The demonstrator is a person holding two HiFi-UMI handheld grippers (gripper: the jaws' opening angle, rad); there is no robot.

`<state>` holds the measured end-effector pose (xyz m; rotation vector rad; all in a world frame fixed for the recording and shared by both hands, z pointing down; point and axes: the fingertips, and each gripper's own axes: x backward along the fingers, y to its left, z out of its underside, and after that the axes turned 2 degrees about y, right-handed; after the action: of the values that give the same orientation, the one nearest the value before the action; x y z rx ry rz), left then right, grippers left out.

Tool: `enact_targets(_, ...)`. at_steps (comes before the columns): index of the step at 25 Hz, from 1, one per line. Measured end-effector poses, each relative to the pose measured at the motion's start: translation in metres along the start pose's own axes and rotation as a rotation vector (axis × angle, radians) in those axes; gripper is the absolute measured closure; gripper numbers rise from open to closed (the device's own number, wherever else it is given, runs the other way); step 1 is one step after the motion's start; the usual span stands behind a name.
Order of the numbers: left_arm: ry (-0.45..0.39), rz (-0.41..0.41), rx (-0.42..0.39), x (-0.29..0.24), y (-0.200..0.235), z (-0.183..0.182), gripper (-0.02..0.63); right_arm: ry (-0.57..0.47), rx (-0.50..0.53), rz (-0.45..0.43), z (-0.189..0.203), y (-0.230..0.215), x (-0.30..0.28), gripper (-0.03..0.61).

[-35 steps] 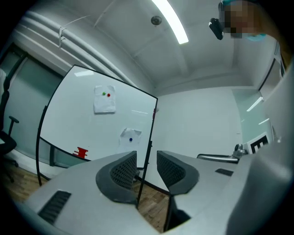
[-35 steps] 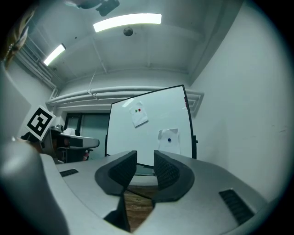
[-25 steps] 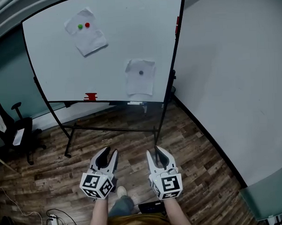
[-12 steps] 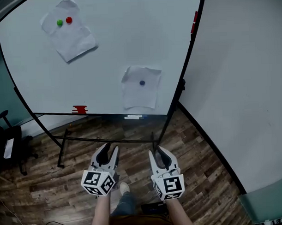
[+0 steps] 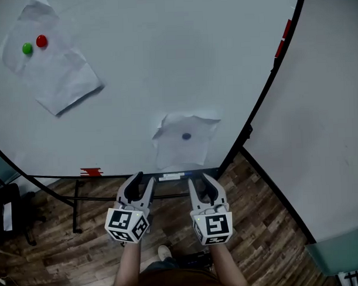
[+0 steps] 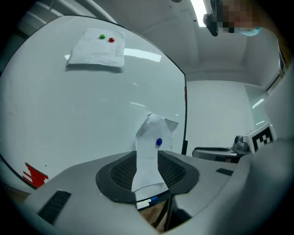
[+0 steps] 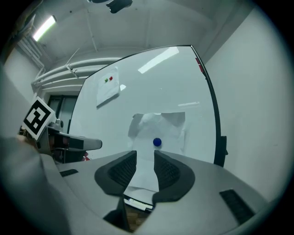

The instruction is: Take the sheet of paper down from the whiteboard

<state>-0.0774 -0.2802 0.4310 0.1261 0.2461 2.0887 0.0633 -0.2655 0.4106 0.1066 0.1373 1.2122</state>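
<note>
A crumpled white sheet (image 5: 185, 140) hangs low on the whiteboard (image 5: 164, 64), pinned by a blue magnet (image 5: 186, 136). My left gripper (image 5: 143, 180) and right gripper (image 5: 199, 180) are side by side just short of the board's bottom edge, below that sheet and apart from it. Both are open with nothing between the jaws. The right jaws have just been opening a little wider. The left gripper view shows the sheet (image 6: 154, 131) beyond my left gripper (image 6: 147, 160). The right gripper view has the sheet (image 7: 158, 126) ahead of my right gripper (image 7: 145, 158).
A second sheet (image 5: 50, 70) with a green and a red magnet hangs at the board's upper left. The board's tray (image 5: 177, 176) holds small items, with a red object (image 5: 91, 172) to the left. A white wall (image 5: 331, 134) stands close on the right. A dark chair (image 5: 5, 216) sits left.
Both grippers have moved forward together toward the whiteboard, which now fills the head view. The lower sheet has come much nearer, just above the jaws.
</note>
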Motion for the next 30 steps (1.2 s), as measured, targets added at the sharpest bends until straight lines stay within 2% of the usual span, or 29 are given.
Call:
enact_targets(7,0.019,0.036,-0.013,-0.041,0.018,-0.003,0.463,-0.018,0.017,0.085,-0.007,-0.015,-0.045,0.433)
enact_targets(16,0.022,0.049,-0.042,-0.077,0.031,-0.009,0.466,-0.031,0.055,0.092,-0.012,-0.021,-0.093,0.427)
enact_targets(26,0.026,0.074,-0.056,-0.102,0.022,-0.008,0.466,-0.043,0.114,0.117,-0.009,-0.028,-0.121,0.425)
enact_targets(30,0.02,0.076,-0.057,-0.106,0.023,-0.01,0.466,-0.071,0.13,0.152,-0.014,-0.032,-0.124,0.425)
